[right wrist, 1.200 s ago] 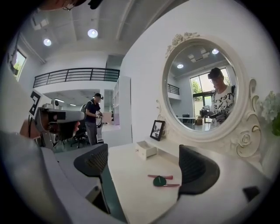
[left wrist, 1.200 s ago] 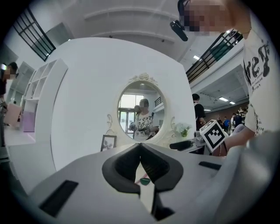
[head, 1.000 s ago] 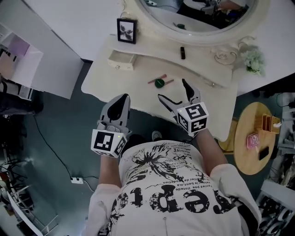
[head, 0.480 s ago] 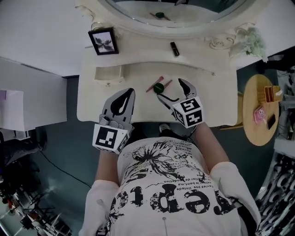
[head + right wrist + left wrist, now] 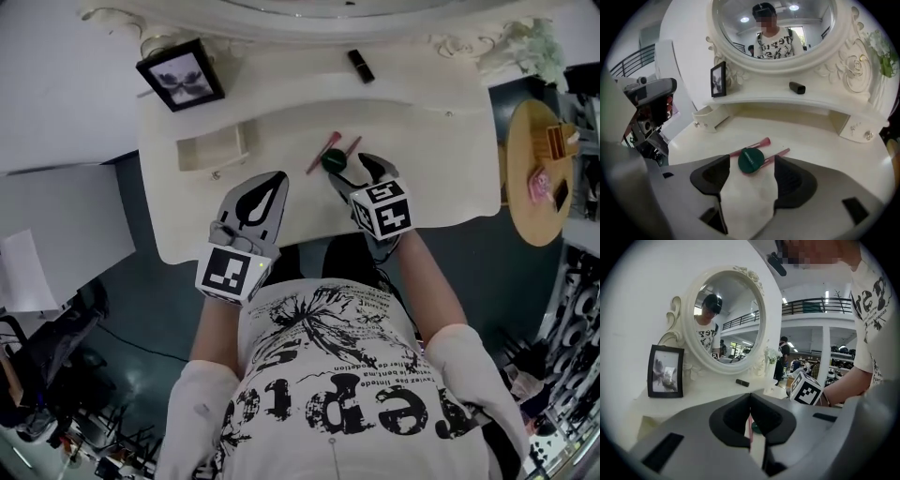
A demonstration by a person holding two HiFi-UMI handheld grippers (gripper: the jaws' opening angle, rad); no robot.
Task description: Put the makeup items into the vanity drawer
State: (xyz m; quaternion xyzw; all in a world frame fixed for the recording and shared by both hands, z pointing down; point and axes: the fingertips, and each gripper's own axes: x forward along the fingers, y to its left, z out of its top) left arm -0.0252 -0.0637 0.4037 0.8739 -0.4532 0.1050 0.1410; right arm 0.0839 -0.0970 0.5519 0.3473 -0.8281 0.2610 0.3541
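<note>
Both grippers have dropped forward over the vanity point(image 5: 441, 159) in the last second, from near its front edge to well onto the tabletop, so the reach looks nearly done. The small drawer point(image 5: 211, 150) stands pulled out at the left of the raised shelf, with its top open and ready to take things.

The left gripper point(image 5: 269, 190) is clenched on nothing and hovers over bare tabletop, between the drawer and the items. The right gripper point(image 5: 352, 169) has just been narrowing its jaws. They are still released, and the green compact point(image 5: 333, 160) lies at their mouth without being pressed. I judge a pick is about to begin.

The tabletop from the compact across to the drawer is bare, though the left gripper sits close beside that route. The shelf step rises just behind the compact. Two pink brushes point(image 5: 322, 153) lie against it, so a grab may nudge them. The black lipstick point(image 5: 361, 66) waits up on the shelf, well apart.
</note>
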